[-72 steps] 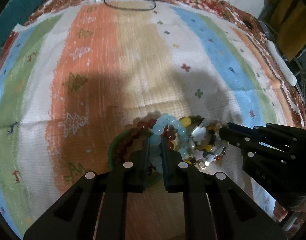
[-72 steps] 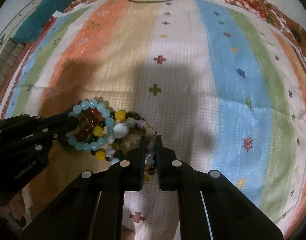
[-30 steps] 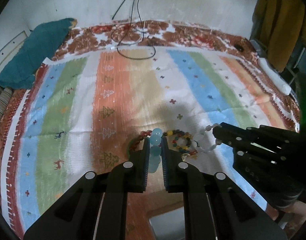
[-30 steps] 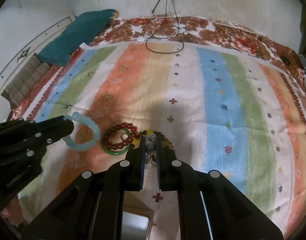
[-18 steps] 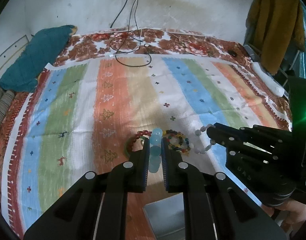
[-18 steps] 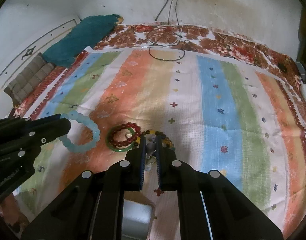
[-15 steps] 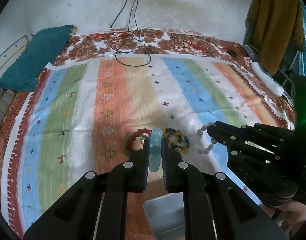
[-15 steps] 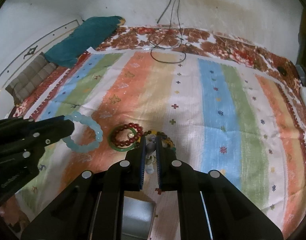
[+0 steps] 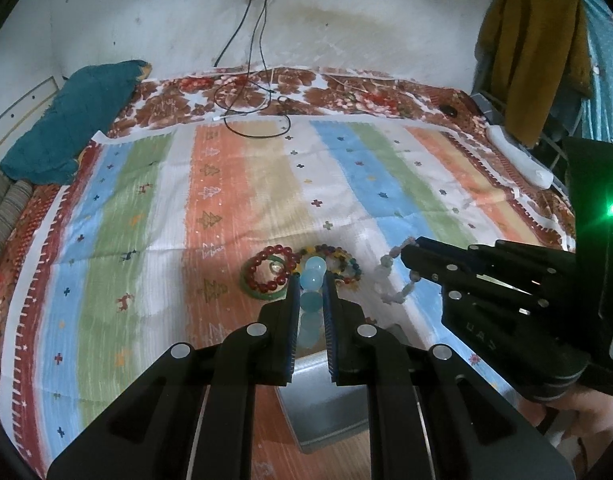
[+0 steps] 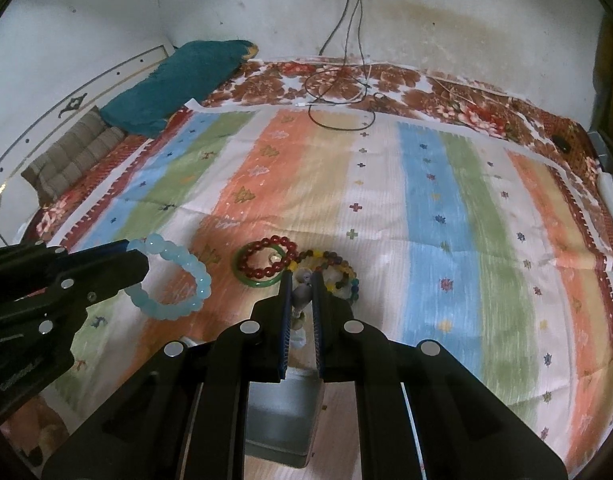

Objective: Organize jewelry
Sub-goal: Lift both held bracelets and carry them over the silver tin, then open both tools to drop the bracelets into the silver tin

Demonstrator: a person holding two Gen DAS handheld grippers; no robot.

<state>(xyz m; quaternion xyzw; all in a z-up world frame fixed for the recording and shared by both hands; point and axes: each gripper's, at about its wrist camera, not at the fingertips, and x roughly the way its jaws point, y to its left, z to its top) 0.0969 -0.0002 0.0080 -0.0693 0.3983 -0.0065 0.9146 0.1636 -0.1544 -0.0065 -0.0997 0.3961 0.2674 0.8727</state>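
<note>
Pale blue round-bead bracelet (image 10: 174, 280) clamped in left gripper (image 9: 311, 280), aloft over striped cloth (image 10: 426, 184); full loop visible only from right wrist. Pale stone-bead strand (image 9: 394, 276) pinched in right gripper (image 10: 302, 282), dangling length visible only from left wrist. Grey metal box (image 10: 280, 420) directly beneath both.

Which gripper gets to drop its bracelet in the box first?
Hard to call: the grey box sits just below both. Probably left gripper, its blue bracelet hanging clear; right gripper holds pale beads.

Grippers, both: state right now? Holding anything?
Left gripper: shut on the light blue bead bracelet, lifted off the bedspread.
Right gripper: shut on the pale mixed-bead bracelet, also lifted.
</note>
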